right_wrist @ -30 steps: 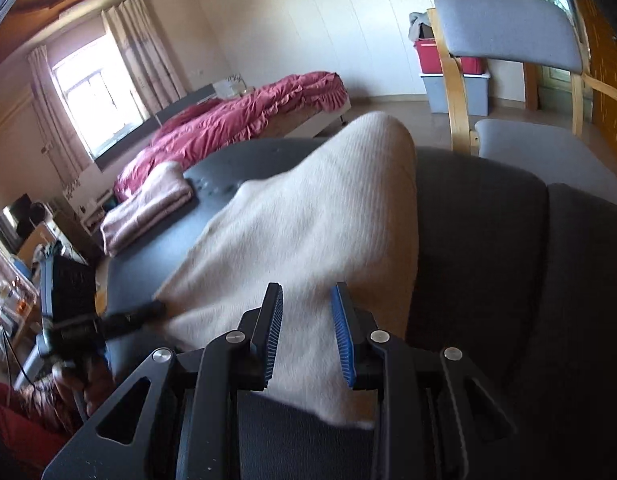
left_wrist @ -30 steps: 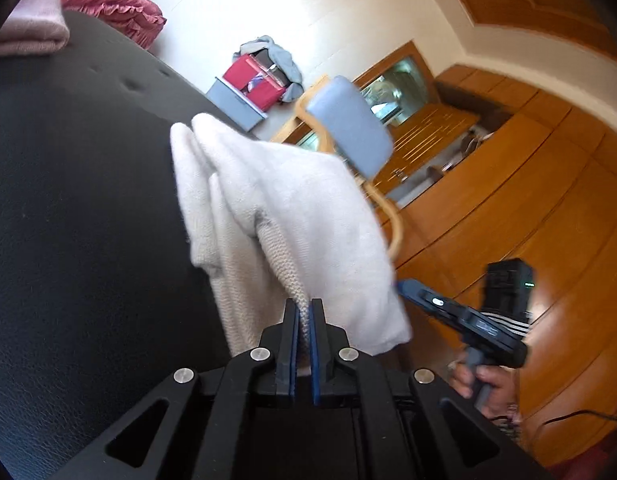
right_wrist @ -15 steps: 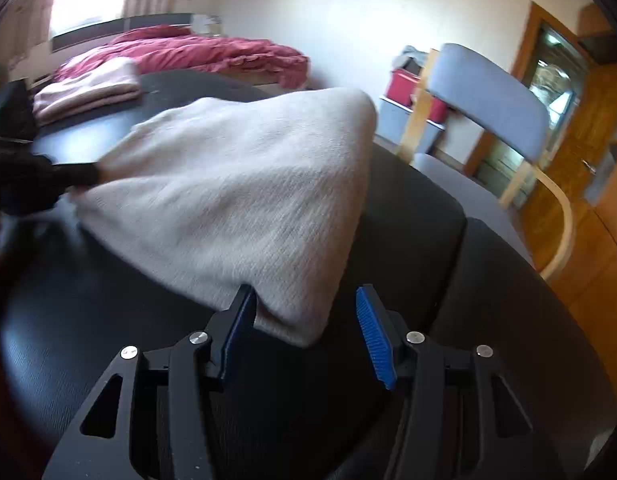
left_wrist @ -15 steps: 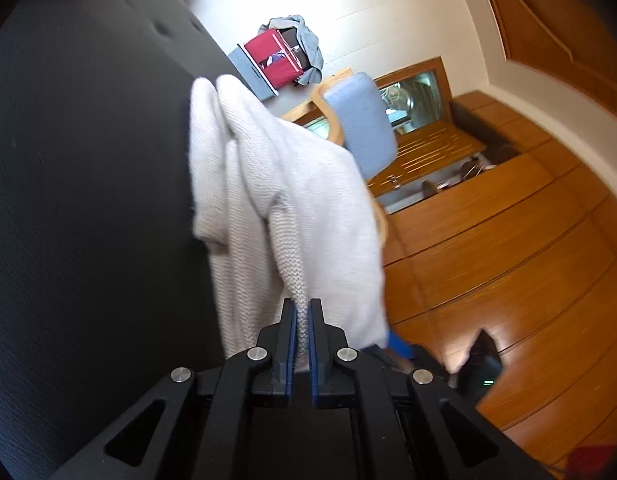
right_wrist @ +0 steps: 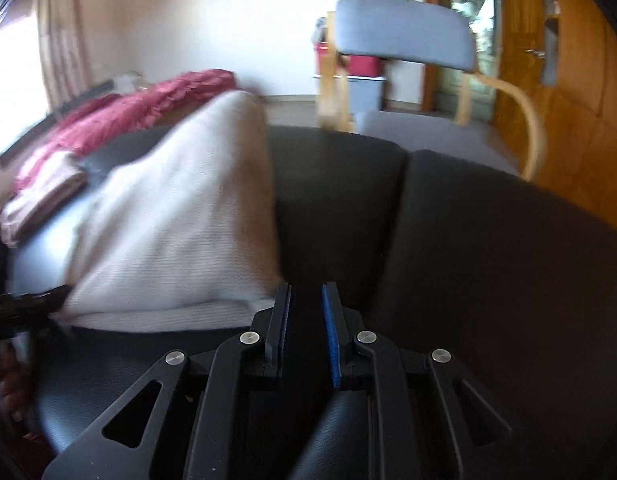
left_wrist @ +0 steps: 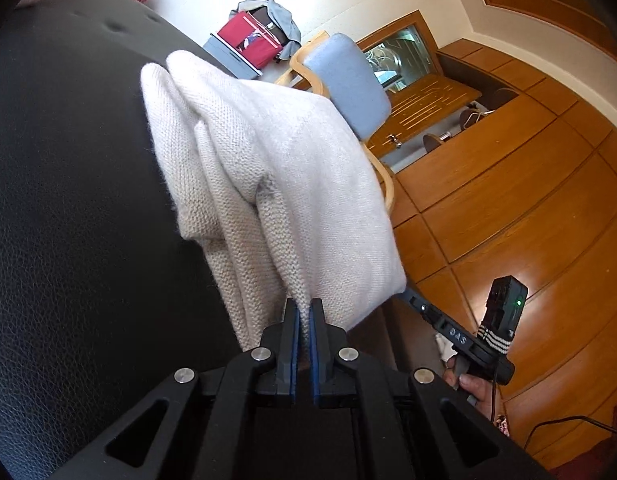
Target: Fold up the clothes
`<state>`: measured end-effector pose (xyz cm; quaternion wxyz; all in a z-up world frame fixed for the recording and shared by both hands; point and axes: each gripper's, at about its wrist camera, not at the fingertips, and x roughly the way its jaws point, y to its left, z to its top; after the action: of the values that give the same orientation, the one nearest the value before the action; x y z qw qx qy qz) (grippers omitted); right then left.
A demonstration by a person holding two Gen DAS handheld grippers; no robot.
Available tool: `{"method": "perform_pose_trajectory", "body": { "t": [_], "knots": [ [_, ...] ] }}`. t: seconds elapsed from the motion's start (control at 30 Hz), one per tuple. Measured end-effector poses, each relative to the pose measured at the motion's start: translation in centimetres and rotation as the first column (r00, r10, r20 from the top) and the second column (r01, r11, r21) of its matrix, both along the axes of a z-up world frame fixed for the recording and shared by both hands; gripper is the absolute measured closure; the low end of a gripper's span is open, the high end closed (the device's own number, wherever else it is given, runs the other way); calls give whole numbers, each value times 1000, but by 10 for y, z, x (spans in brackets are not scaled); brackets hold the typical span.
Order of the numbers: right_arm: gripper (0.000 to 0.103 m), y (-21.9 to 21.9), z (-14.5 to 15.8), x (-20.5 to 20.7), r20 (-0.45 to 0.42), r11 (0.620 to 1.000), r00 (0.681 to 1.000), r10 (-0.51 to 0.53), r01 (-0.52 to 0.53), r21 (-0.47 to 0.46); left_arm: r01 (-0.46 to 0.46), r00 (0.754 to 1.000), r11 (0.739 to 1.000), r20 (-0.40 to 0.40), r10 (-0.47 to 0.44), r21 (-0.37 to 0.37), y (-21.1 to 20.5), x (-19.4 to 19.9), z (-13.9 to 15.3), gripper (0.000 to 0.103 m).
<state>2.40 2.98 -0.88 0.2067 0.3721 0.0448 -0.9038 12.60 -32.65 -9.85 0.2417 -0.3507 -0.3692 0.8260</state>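
A cream knit sweater (left_wrist: 276, 168) lies folded in layers on the black leather seat (left_wrist: 68, 200). My left gripper (left_wrist: 303, 304) is shut on the near edge of its fabric, which runs up from between the pads. In the right wrist view the sweater (right_wrist: 180, 232) lies to the left, its near corner just beside the left finger. My right gripper (right_wrist: 306, 296) hangs over the bare black seat (right_wrist: 468, 260). Its jaws are closing with a narrow gap and nothing between them. A hand (left_wrist: 468, 388) holds the right tool at the lower right of the left wrist view.
A wooden chair with grey-blue cushions (right_wrist: 404, 36) stands behind the seat. A bed with a red cover (right_wrist: 148, 100) is at the far left, and a folded pink cloth (right_wrist: 40, 200) lies on the seat. A red box on a grey bin (left_wrist: 248, 40) stands by the wall. Wooden floor (left_wrist: 548, 200) lies to the right.
The right gripper's jaws widened, came off the sweater's corner, moved to its right and narrowed again. The left gripper kept its hold on the sweater's edge.
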Motion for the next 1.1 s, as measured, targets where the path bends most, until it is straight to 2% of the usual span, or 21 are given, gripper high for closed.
{"method": "perform_pose_trajectory", "body": {
  "t": [0.1, 0.2, 0.3, 0.33, 0.4, 0.43, 0.47, 0.53, 0.6, 0.67, 0.77, 0.9, 0.97, 1.07, 1.1],
  "knots": [
    [86, -12, -4, 5, -15, 997, 999, 43, -42, 65, 10, 1000, 1000, -1, -10, 8, 1, 0, 0, 100],
    [86, -28, -13, 7, 24, 991, 997, 76, -78, 108, 9, 1000, 1000, 2, -9, 6, 2, 0, -1, 100],
    [75, -34, -12, 12, 7, 988, 996, 86, -86, 126, 1, 1000, 1000, 4, -1, -16, 4, -1, -2, 100],
    [75, -34, -11, 8, -4, 989, 998, 60, -59, 133, -5, 1000, 999, 3, 5, -39, 7, -1, -1, 99],
    [75, -32, -8, 0, 4, 997, 1000, 19, -20, 80, -20, 1000, 995, -4, 20, -96, 13, -1, 2, 98],
    [70, -27, -6, -7, 12, 1000, 1000, -9, 9, 28, -28, 1000, 992, -7, 27, -124, 17, -1, 3, 98],
    [67, -23, -7, -13, 22, 998, 998, -56, 55, 19, -32, 999, 989, -11, 31, -142, 17, 0, 4, 98],
    [58, -9, -12, -23, 48, 989, 988, -148, 148, 16, -34, 999, 987, -18, 31, -157, 14, 0, 3, 98],
    [50, 15, -19, -25, 112, 975, 974, -197, 207, -83, -31, 999, 987, -18, 29, -155, 13, -1, 3, 99],
    [50, 32, -24, -25, 161, 956, 962, -223, 248, -155, -29, 999, 988, -18, 26, -150, 13, -2, 3, 99],
    [50, 38, -22, -18, 162, 947, 958, -234, 263, -183, -25, 1000, 989, -17, 23, -143, 13, -4, 2, 99],
    [50, 42, -18, -3, 205, 949, 964, -169, 215, -231, -21, 1000, 992, -13, 19, -123, 10, -6, 0, 99],
    [50, 50, -7, 7, 177, 944, 965, -196, 234, -234, -21, 1000, 993, -14, 19, -119, 10, -6, 0, 99],
    [50, 57, 17, 16, 91, 922, 969, -231, 247, -298, -21, 1000, 992, -17, 19, -123, 7, -5, -2, 99],
    [51, 46, 23, 14, 70, 934, 980, -184, 196, -298, -21, 1000, 992, -18, 19, -124, 7, -5, -2, 99]
  ]
}}
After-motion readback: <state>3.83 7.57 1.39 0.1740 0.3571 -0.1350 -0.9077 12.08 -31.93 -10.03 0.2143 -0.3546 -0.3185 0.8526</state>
